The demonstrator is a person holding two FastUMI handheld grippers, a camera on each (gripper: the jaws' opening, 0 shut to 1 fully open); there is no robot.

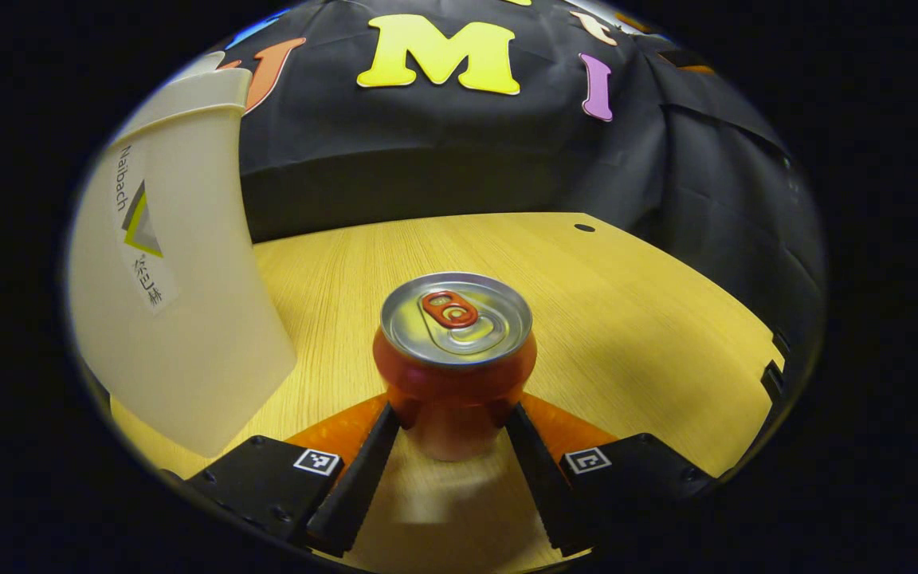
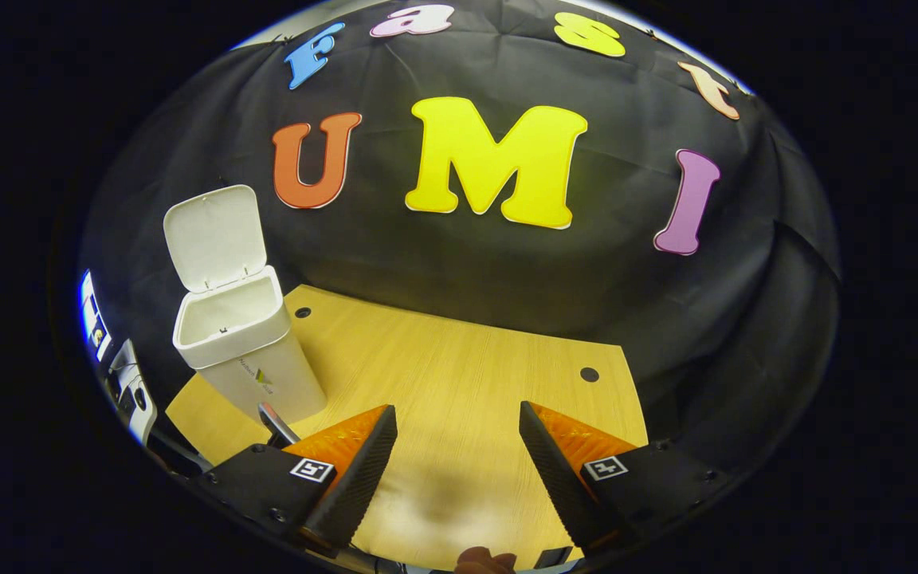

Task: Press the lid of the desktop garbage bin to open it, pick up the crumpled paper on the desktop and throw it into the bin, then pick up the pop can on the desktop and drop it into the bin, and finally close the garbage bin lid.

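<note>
Gripping pop can [image 1: 454, 363] upright between both fingers of left tool [image 1: 453, 434], just above worktop [image 1: 634, 319]. Bin [image 1: 176, 311] close on left, lid [image 2: 210, 235] up. Right tool [image 2: 457, 462] released, empty.

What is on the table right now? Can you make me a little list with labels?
can: a red pop can with a silver top, upright on the wooden table
left claw: left claw with both fingers pressed on the can's sides
right claw: right claw open, nothing between its fingers
bin: white garbage bin at the table's left side in the right gripper view
lid: bin lid flipped up, bin open
bin and can: the bin stands close to the left of the can in the left gripper view
</note>
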